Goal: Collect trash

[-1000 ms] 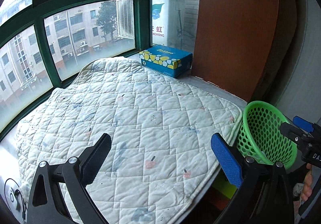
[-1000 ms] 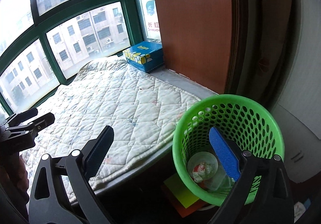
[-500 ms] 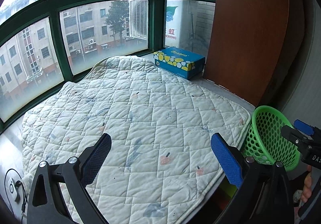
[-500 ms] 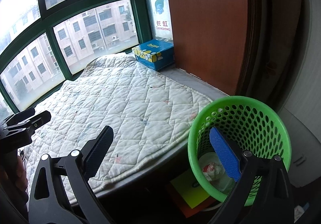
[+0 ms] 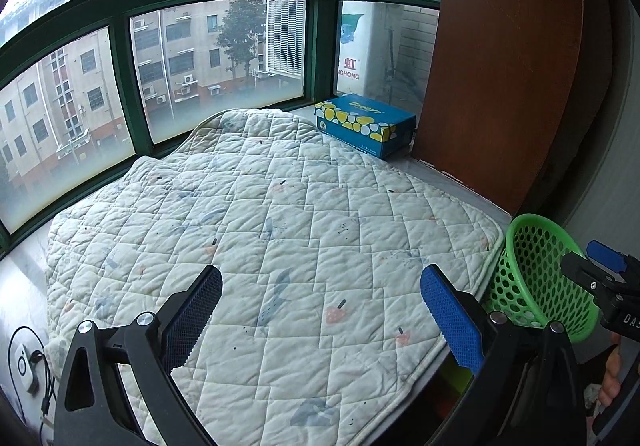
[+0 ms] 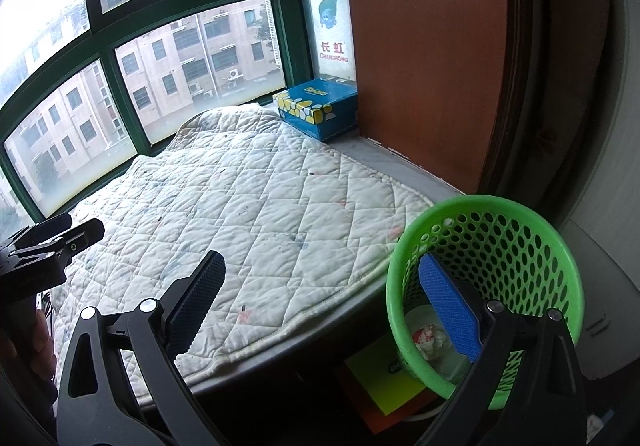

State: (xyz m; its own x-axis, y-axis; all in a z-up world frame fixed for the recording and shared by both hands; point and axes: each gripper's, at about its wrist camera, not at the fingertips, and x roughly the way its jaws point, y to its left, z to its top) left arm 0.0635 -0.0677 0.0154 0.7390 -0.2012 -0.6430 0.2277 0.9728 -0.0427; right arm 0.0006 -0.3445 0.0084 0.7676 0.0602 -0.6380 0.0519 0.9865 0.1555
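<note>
**A:** Where's the trash, then? I only see the quilted pad (image 5: 256,246) on the window ledge, and nothing lying on it.

**B:** It's down in the green basket (image 6: 484,286), at about four o'clock from the pad, just off the ledge's corner. Look through the rim: a crumpled white wad with red marks (image 6: 426,338) sits at the bottom, on what looks like clear film.

**A:** And the two tools?

**B:** The right hand-held gripper (image 6: 320,306) hangs over the basket's near rim, its fingers spread wide, nothing between them. The left hand-held gripper (image 5: 320,310) hovers above the pad's near edge, also parted and empty.

**A:** How would that wad handle if someone took it?

**B:** I'd guess very light and soft, paper or tissue; it would squash flat under the pads and weigh next to nothing. Film would be slippery and might cling or slide out. Best pinched across the thickest crumple, not at a loose edge.

**A:** The basket itself?

**B:** Thin perforated plastic, light, a bit springy. Its rim is the stiffest part, so I'd clamp there, at the near side around six o'clock. Gripped lower, the wall would likely flex and the basket tip.

**A:** That blue box (image 5: 366,126) at twelve o'clock on the ledge?

**B:** Looks like a tissue box, against the wooden panel (image 5: 504,58). Hardly trash, I'd say.
</note>
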